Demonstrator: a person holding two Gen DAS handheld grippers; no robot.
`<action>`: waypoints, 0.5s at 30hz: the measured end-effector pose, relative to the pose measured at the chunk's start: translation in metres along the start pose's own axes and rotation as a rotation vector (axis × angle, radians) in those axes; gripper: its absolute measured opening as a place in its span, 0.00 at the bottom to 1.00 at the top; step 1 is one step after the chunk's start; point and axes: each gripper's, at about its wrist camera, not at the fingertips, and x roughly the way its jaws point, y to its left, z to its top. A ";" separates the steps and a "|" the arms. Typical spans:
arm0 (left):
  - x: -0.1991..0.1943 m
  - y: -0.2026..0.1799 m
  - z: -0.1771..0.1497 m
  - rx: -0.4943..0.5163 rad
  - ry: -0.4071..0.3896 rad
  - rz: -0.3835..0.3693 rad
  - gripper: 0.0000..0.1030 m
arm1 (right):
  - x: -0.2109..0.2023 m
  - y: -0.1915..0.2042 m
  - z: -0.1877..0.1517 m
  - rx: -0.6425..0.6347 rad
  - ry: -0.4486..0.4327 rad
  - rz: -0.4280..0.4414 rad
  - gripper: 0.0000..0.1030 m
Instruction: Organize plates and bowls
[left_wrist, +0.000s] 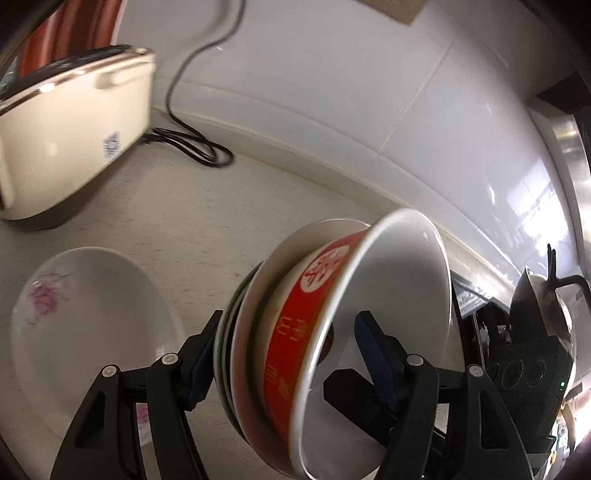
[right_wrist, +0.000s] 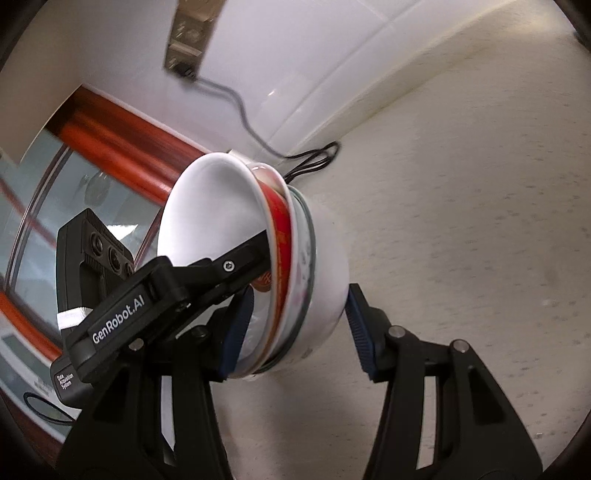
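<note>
A nested stack of bowls (left_wrist: 332, 332) is tipped on its side above the counter. A red-banded bowl with a white inside faces right, backed by white dishes and a dark-rimmed one. My left gripper (left_wrist: 287, 360) is shut on the stack, one pad behind its base and the other inside the top bowl. In the right wrist view the same stack (right_wrist: 221, 221) lies between the pads of my right gripper (right_wrist: 299, 330), which is shut on it. One of the left gripper's fingers (right_wrist: 236, 260) reaches into the bowl. A white plate with pink flowers (left_wrist: 85, 314) lies flat at the left.
A cream appliance (left_wrist: 74, 140) stands at the back left with a black cord (left_wrist: 192, 144) coiled beside it. The tiled wall (left_wrist: 332, 92) runs behind the speckled counter (right_wrist: 461, 221). A pot on a stove (left_wrist: 546, 306) is at the right. A red-trimmed glass door (right_wrist: 74, 184) is on the left.
</note>
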 end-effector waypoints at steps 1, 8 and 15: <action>-0.004 0.004 -0.002 -0.007 -0.012 0.005 0.69 | 0.003 0.004 -0.001 -0.014 0.006 0.009 0.54; -0.047 0.027 -0.011 -0.055 -0.109 0.022 0.71 | 0.020 0.034 -0.008 -0.120 0.024 0.066 0.53; -0.085 0.055 -0.012 -0.100 -0.193 0.069 0.71 | 0.048 0.060 -0.016 -0.185 0.067 0.133 0.53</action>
